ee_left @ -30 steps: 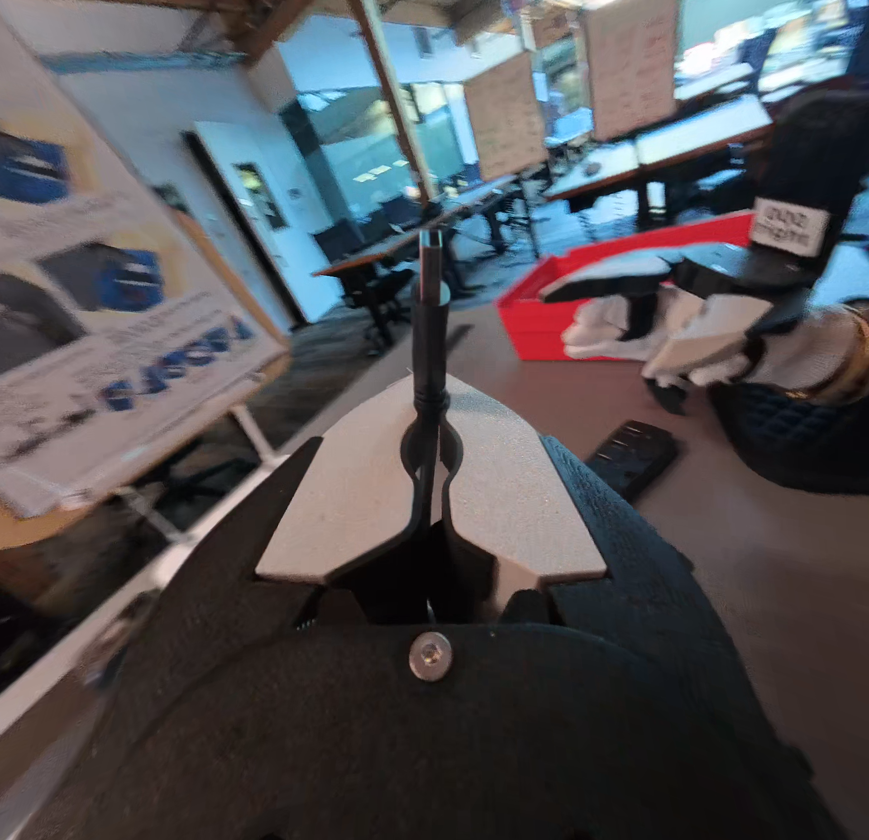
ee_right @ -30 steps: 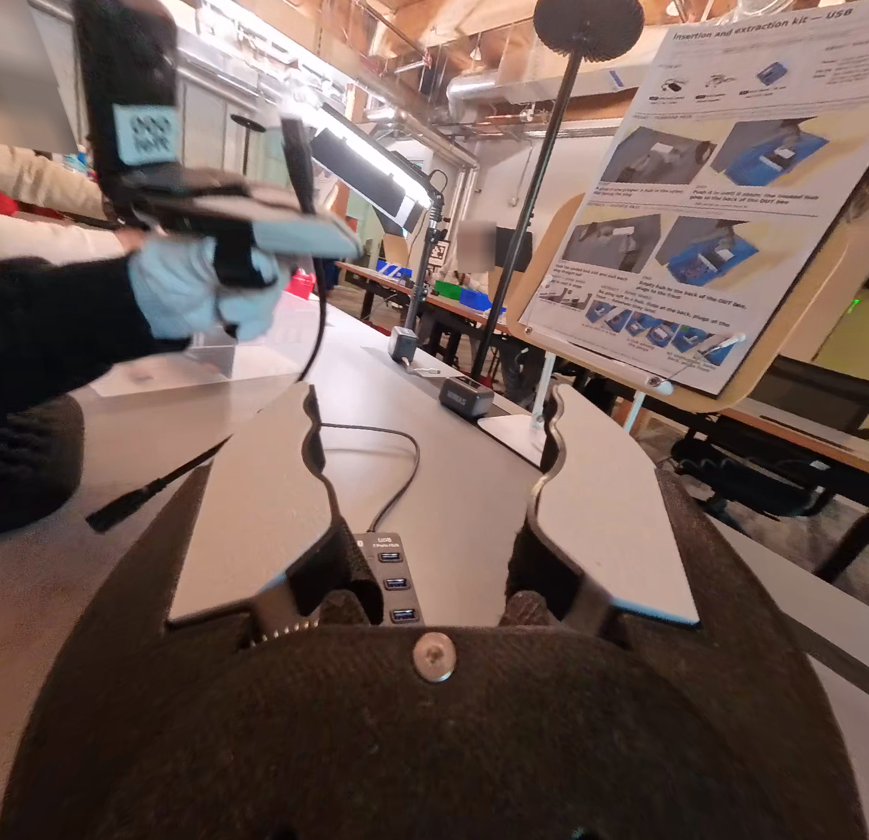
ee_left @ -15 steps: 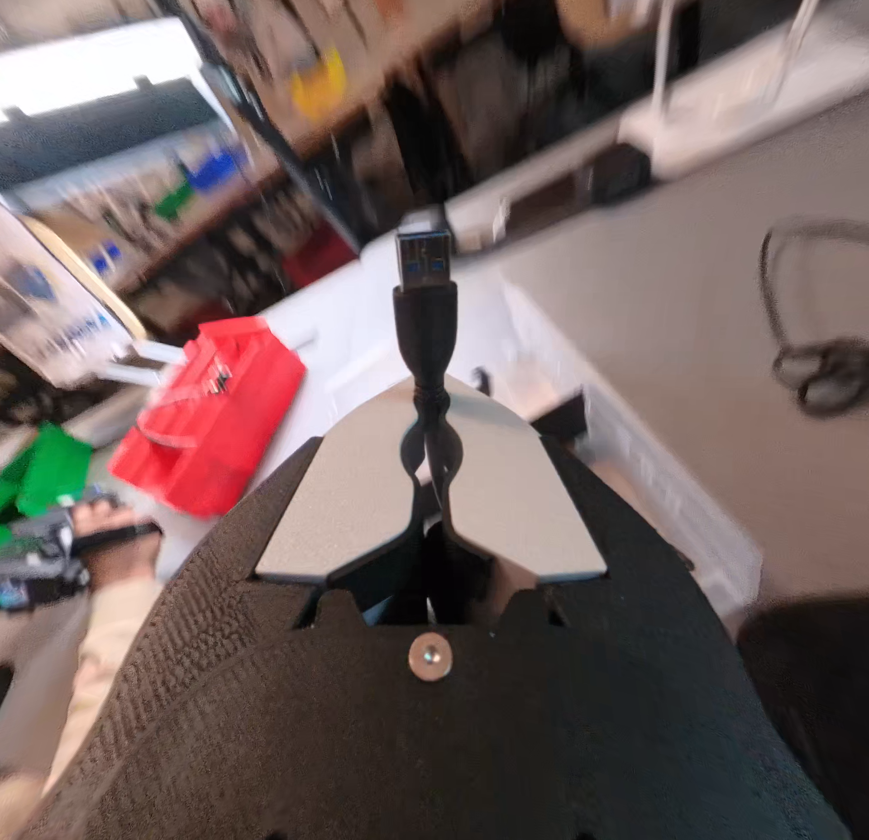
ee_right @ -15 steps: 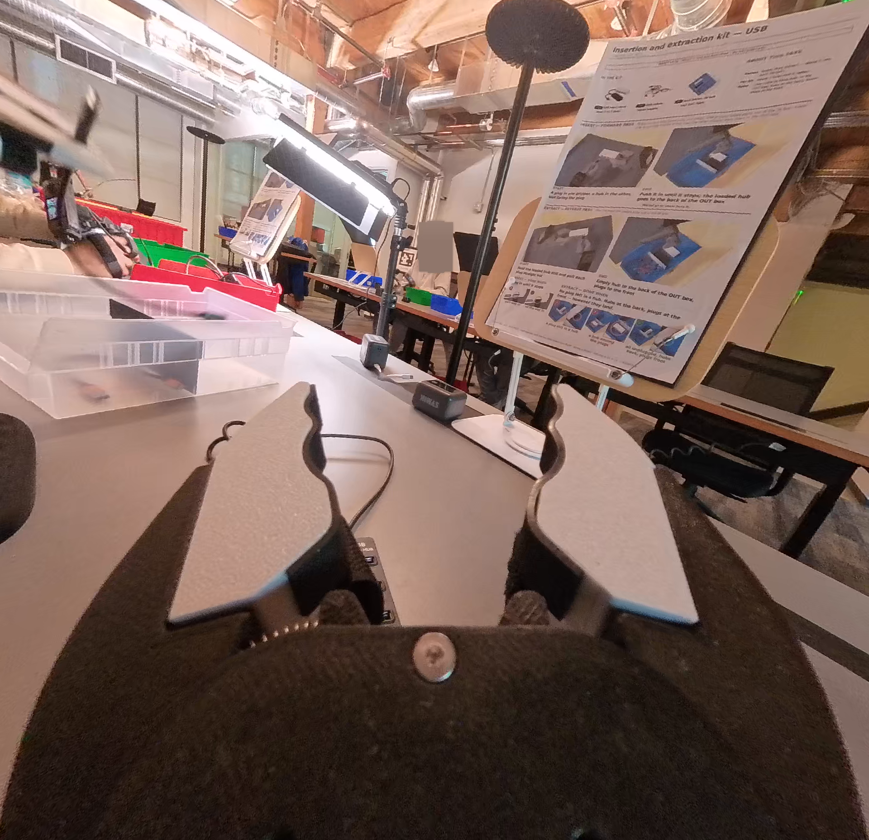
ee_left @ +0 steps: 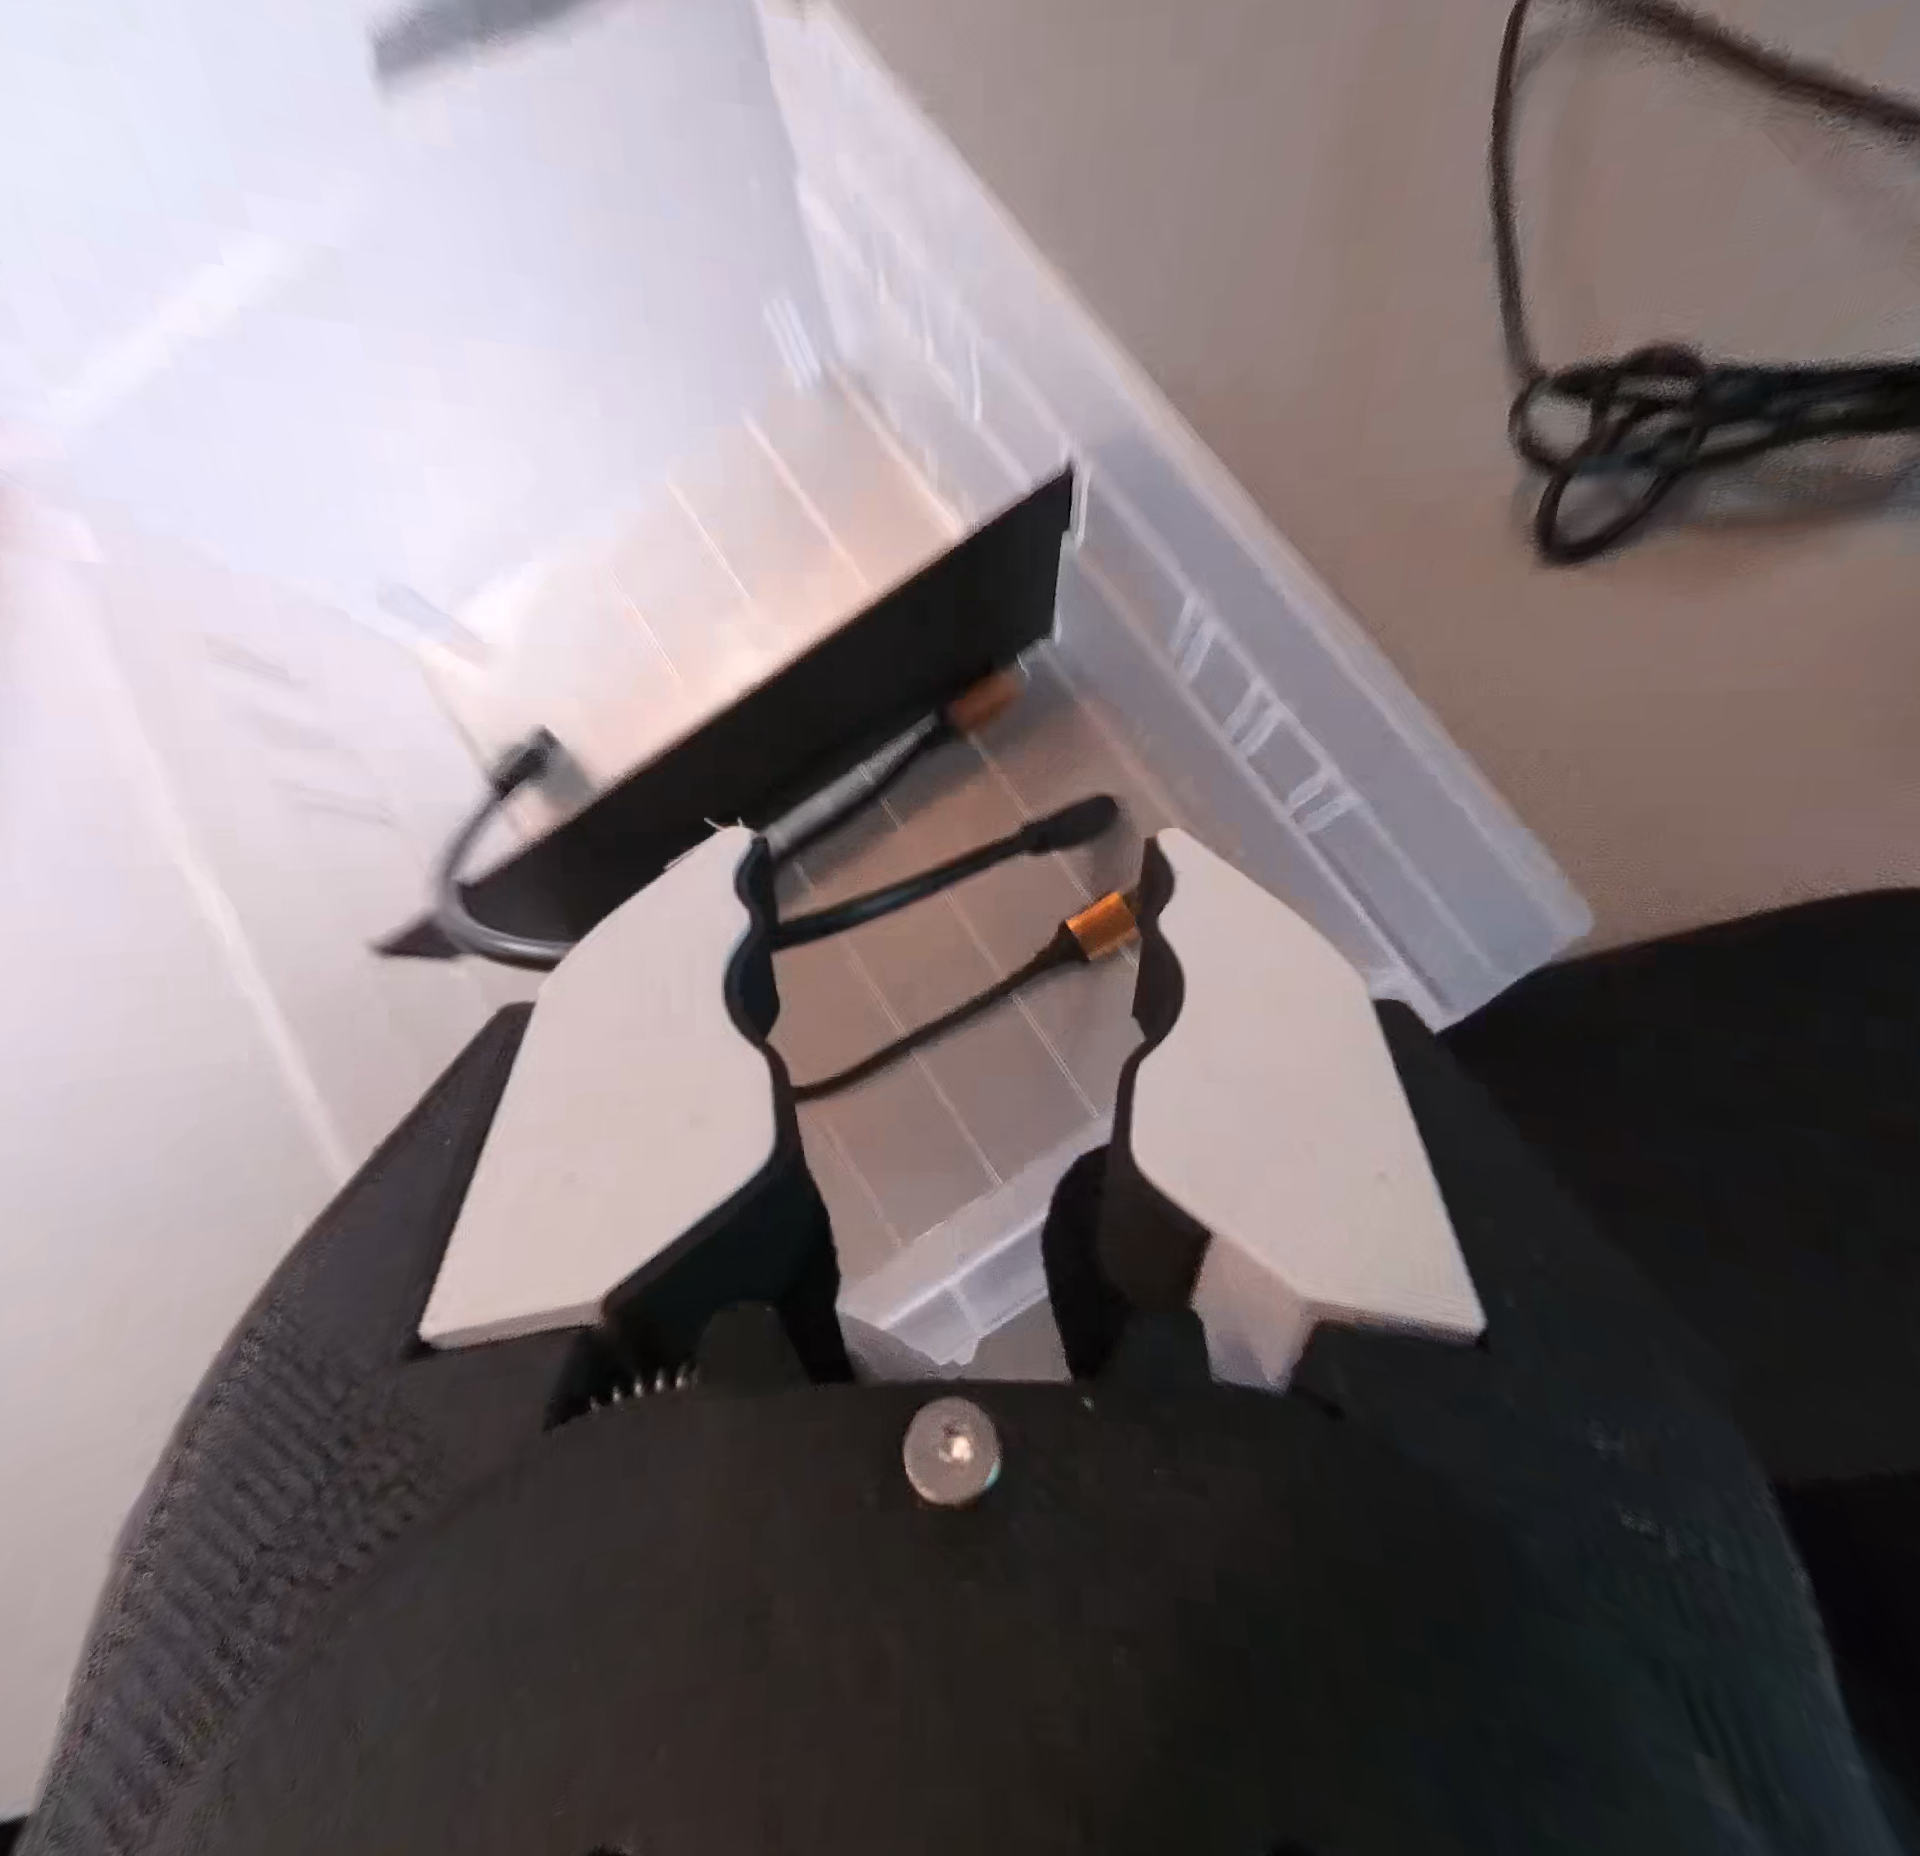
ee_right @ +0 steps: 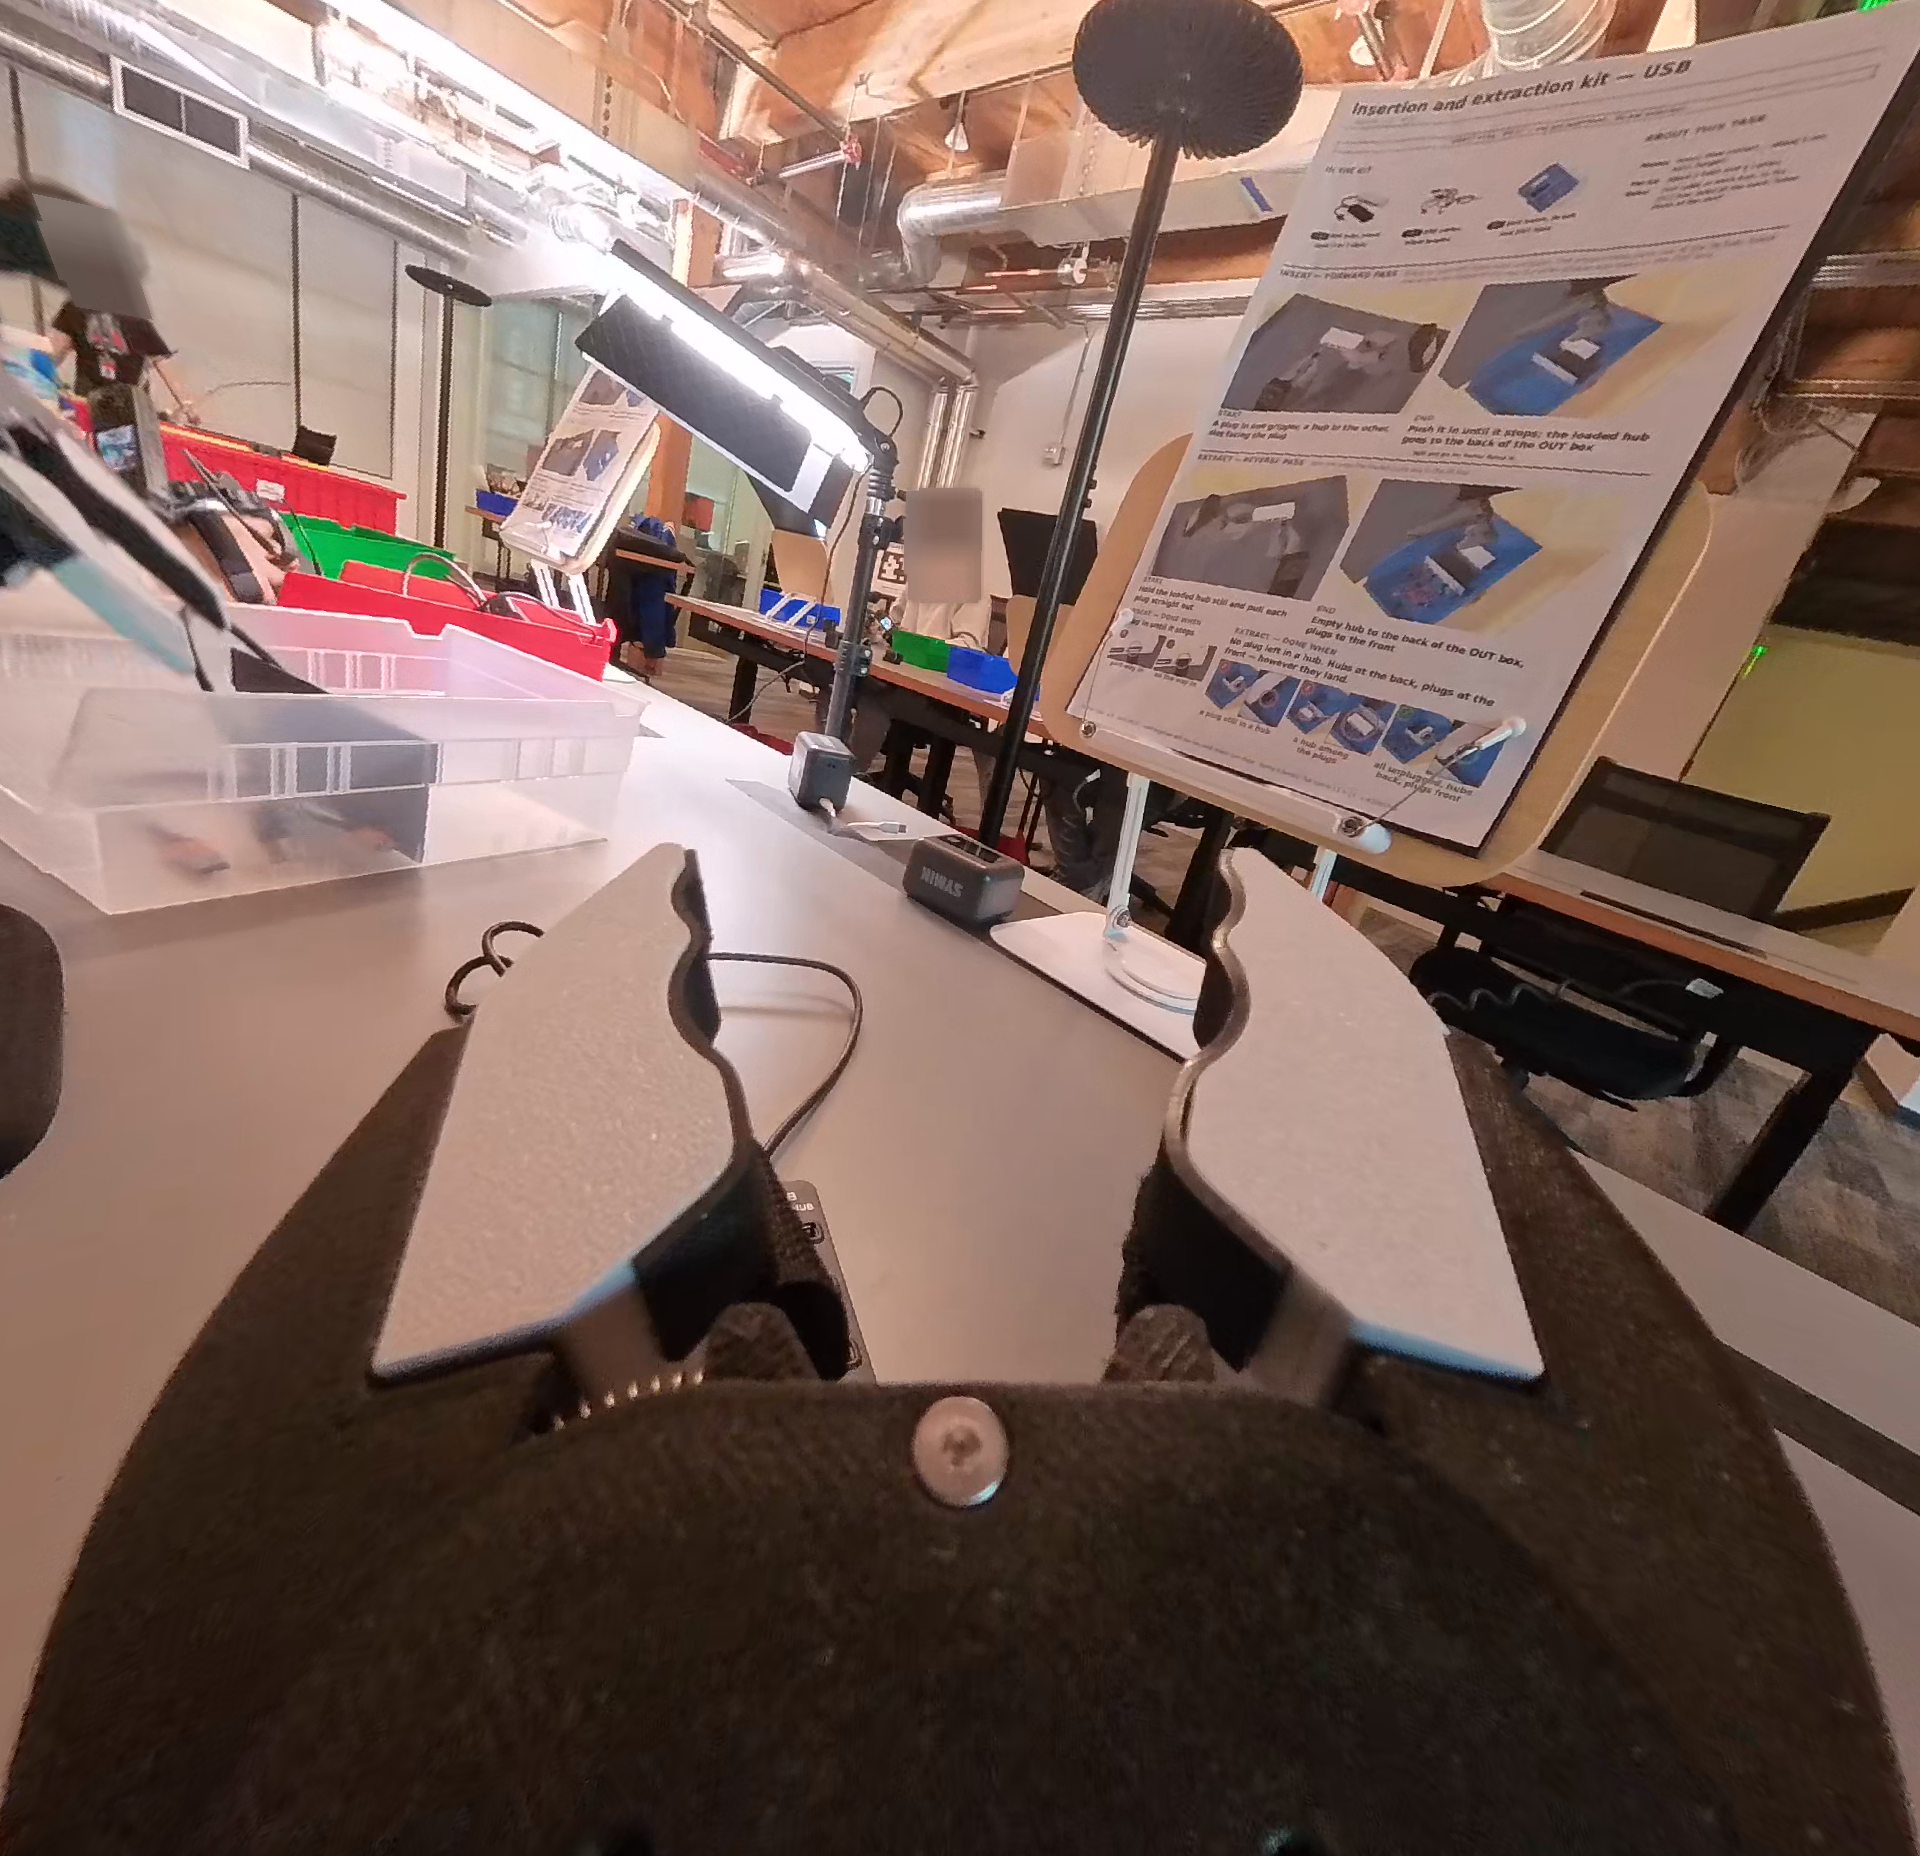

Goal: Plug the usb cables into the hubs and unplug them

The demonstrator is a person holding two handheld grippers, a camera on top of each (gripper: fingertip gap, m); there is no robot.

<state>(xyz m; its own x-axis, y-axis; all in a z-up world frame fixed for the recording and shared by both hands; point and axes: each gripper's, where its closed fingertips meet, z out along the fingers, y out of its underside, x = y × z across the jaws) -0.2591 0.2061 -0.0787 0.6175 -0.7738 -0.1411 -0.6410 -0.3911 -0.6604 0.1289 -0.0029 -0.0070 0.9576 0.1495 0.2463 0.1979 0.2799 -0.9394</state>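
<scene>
In the left wrist view my left gripper (ee_left: 951, 842) is open and empty, held over a clear plastic bin (ee_left: 1278, 726). Below the fingers a black USB cable (ee_left: 935, 876) lies in the bin, beside two thin cables with orange plugs (ee_left: 1101, 936). A black divider (ee_left: 831, 694) crosses the bin. In the right wrist view my right gripper (ee_right: 956, 871) is open and empty, low over the table. A black USB hub (ee_right: 816, 1235) lies between the finger bases, partly hidden, and its cable (ee_right: 831, 1037) loops away. The left gripper (ee_right: 104, 570) shows blurred at the far left above the bin (ee_right: 312, 778).
A coiled black cable (ee_left: 1652, 424) lies on the grey table (ee_right: 260, 1058) right of the bin. An instruction board (ee_right: 1455, 435) on a stand, a black lamp pole (ee_right: 1091, 424) and a small grey block (ee_right: 961, 876) stand at the table's far edge. Red bins (ee_right: 447, 611) sit behind the clear bin.
My left gripper has swung down over the clear bin and opened. The black USB cable it held now lies in the bin. My right gripper has stayed open, barely moving.
</scene>
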